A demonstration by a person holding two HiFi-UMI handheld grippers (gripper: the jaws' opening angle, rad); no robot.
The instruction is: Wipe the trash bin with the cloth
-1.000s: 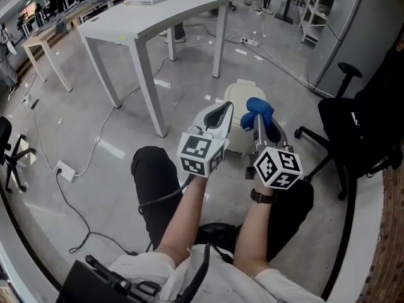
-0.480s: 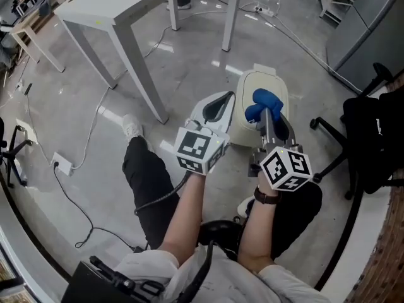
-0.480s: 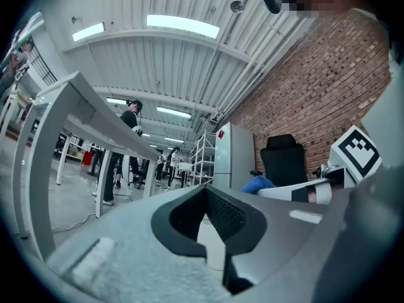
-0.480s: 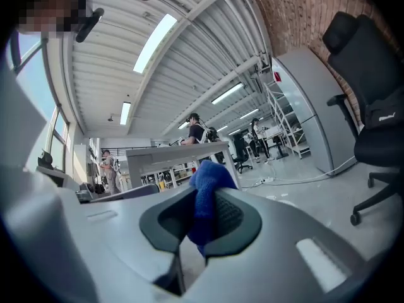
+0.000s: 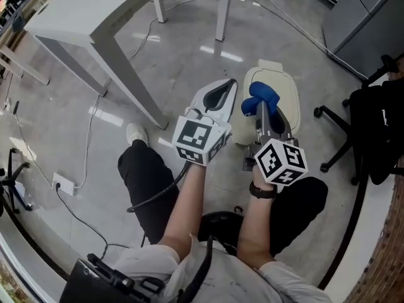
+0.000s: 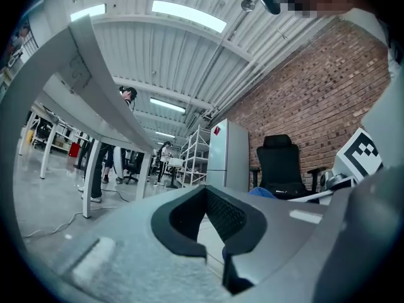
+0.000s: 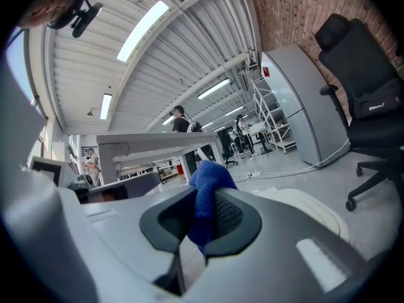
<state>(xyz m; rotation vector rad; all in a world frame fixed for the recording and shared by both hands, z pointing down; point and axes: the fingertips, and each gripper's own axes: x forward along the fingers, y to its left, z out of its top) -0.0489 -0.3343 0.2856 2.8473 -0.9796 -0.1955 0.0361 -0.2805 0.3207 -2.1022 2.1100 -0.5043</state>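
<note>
Right claw point(image 5: 257, 109) clamped on blue cloth point(image 5: 261, 93), poised over trash bin point(image 5: 285, 84), which stands on floor; contact unclear. Left claw point(image 5: 222, 101) closed, empty.
Risk: small cloth wad, so claw tips may scrape lid; unbraced bin may slide.
Right gripper view shows pinch; head view shows bin placement.

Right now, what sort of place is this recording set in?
Probably an open-plan lab or workshop-style office: a polished concrete floor crossed by loose cables, a white table, a black office chair and a bare brick wall.
</note>
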